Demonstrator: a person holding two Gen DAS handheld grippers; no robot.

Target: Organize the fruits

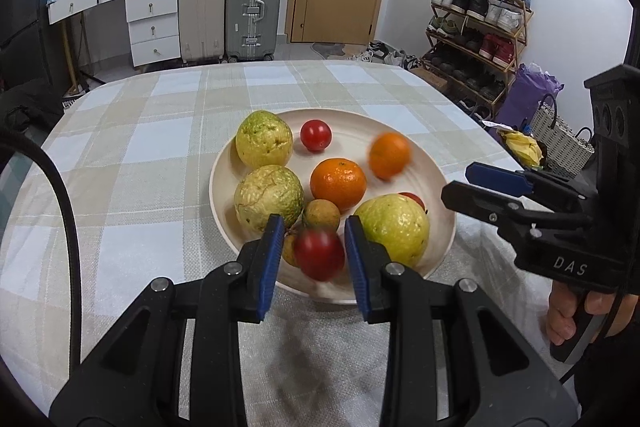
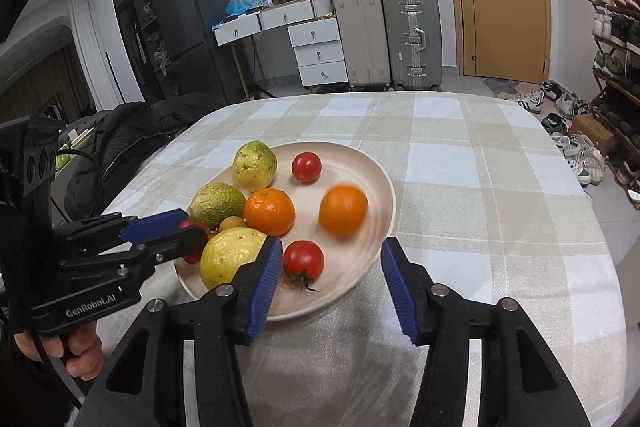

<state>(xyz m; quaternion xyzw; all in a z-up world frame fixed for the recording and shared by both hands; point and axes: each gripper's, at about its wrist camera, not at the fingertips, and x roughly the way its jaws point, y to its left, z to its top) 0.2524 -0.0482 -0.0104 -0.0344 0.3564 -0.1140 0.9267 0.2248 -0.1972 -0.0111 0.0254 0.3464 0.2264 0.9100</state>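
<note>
Room: checked cloth (image 1: 132, 147) is covering the table; suitcases (image 1: 230, 11), a door and a shoe rack are standing behind.
Plate: plate (image 1: 224, 163) is sitting mid-table, holding three guavas, two oranges, tomatoes and small brown fruit.
Left tongs: left gripper (image 1: 314, 251) is hanging over the near rim, jaws apart, a blurred tomato (image 1: 319, 253) lying between the pads, not clearly pinched.
Right tongs: right gripper (image 2: 328, 283) is hovering at the plate's right edge, jaws wide apart, holding nothing.
Loose fruit: one orange (image 2: 343, 209) is smearing with blur, probably rolling, just ahead of the right jaws; a stemmed tomato (image 2: 303, 261) is lying beside the left pad.
Handling: tomato is likely light, smooth, thin-skinned, easily bruised; I judge a gentle squeeze across the widest part best. Oranges are looking firmer but prone to rolling.
</note>
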